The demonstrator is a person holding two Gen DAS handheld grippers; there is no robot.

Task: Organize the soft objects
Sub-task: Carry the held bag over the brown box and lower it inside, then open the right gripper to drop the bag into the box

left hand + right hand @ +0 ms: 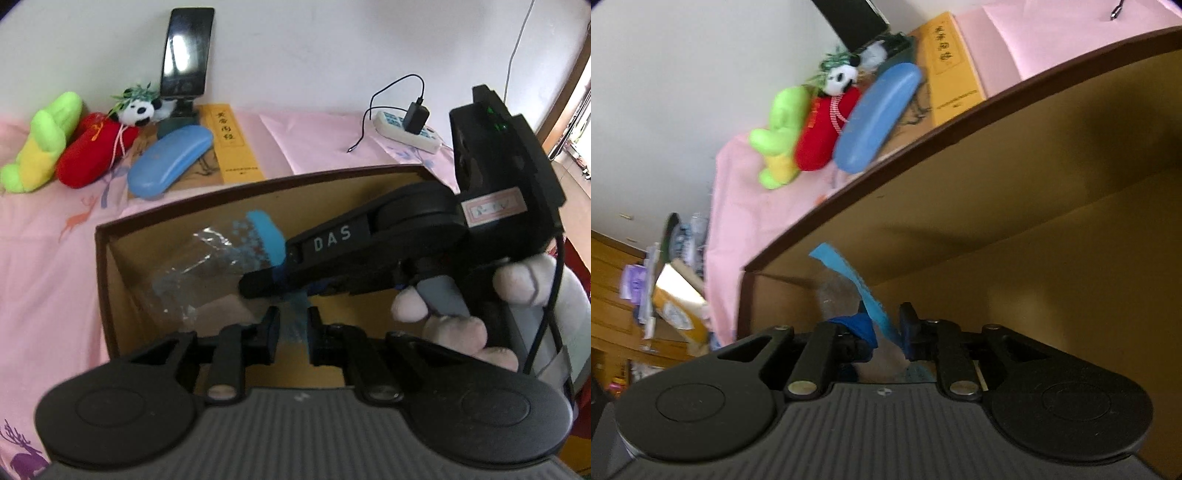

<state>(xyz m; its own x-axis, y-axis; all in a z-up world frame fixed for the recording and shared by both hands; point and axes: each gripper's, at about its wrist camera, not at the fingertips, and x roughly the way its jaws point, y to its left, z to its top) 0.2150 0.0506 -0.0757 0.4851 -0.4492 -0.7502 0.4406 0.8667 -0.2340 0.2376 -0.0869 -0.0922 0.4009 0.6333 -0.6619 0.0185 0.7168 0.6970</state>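
A clear plastic bag [207,269] with a blue top strip [267,240] hangs inside the brown cardboard box [155,216]. My left gripper [291,328] is shut on the bag's lower blue edge. My right gripper [258,284] reaches in from the right and is shut on the same bag; in the right wrist view the blue strip [860,291] runs between its jaws [888,332]. A green-yellow plush [44,144], a red plush [92,151] and a small panda plush [138,107] lie on the pink sheet at the far left.
A blue glasses case [170,162], a yellow book [232,144] and a phone on a stand [186,55] sit behind the box. A power strip with charger [410,129] lies at the far right. A gloved hand [517,288] holds the right gripper.
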